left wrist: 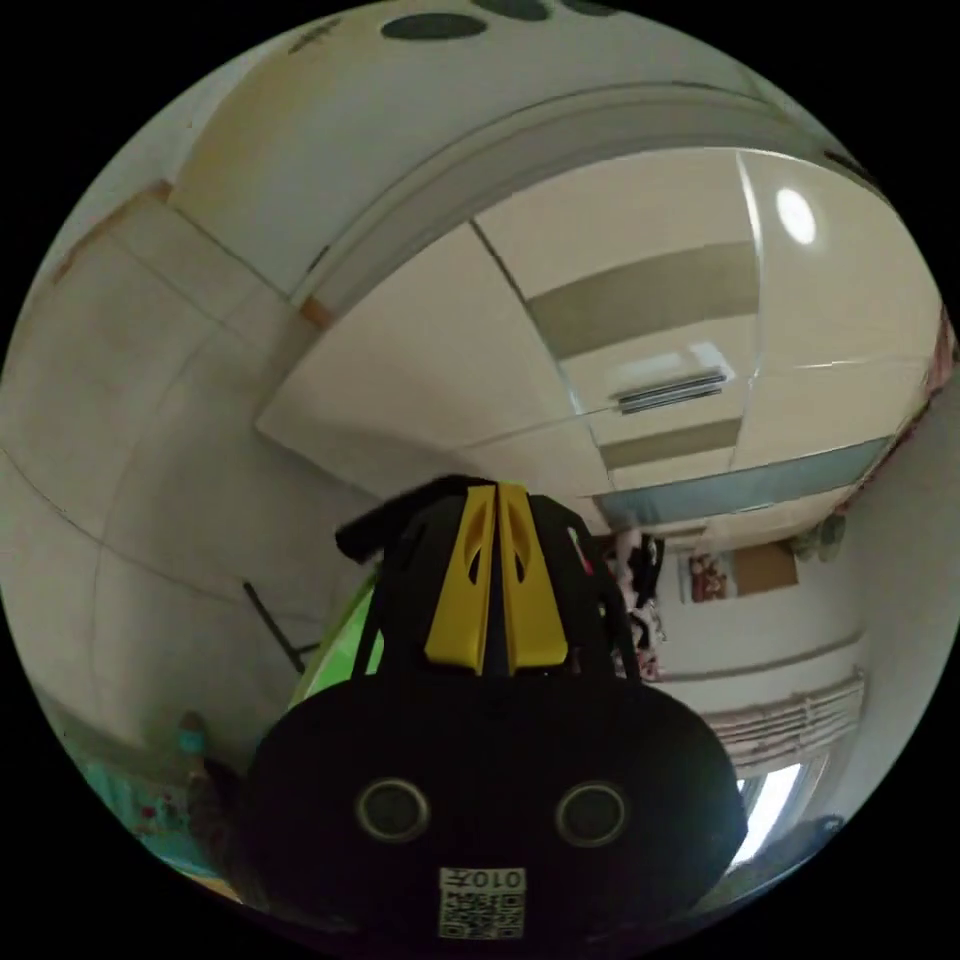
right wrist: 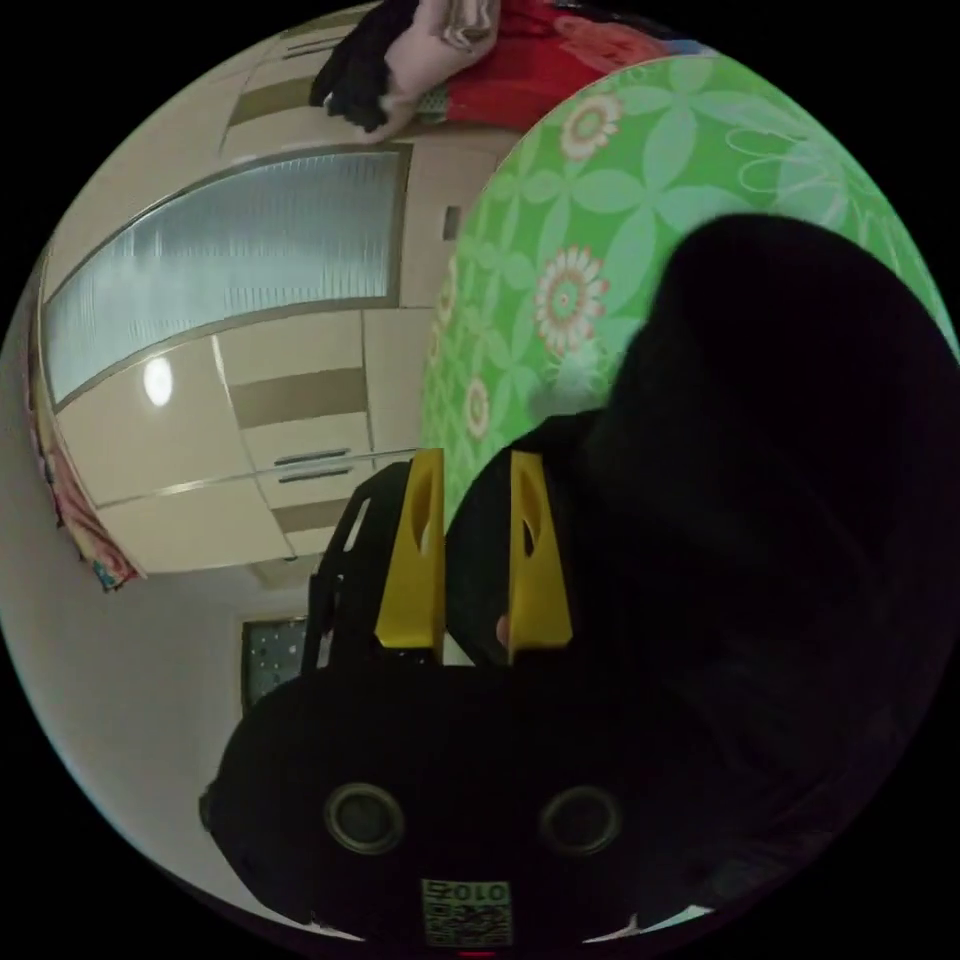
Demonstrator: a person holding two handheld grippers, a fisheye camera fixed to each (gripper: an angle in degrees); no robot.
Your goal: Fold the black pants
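In the left gripper view my left gripper [left wrist: 497, 490] points up at the wardrobe. Its yellow jaws are pressed together, with a scrap of the black pants [left wrist: 372, 528] poking out to the left of the tips. In the right gripper view the black pants [right wrist: 790, 500] form a large dark mass close to the camera on the right. A thick fold of them sits between the jaws of my right gripper [right wrist: 470, 462]. Those jaws stand a little apart, and the cloth touches both.
A green flowered sheet [right wrist: 620, 200] lies under the pants, and a strip of the sheet [left wrist: 338, 655] shows beside the left gripper. Cream wardrobe doors [right wrist: 250, 260] [left wrist: 650, 300] stand behind. A heap of red and pink clothes [right wrist: 500, 50] lies at the sheet's far end. A bright window [left wrist: 770, 800] is low right.
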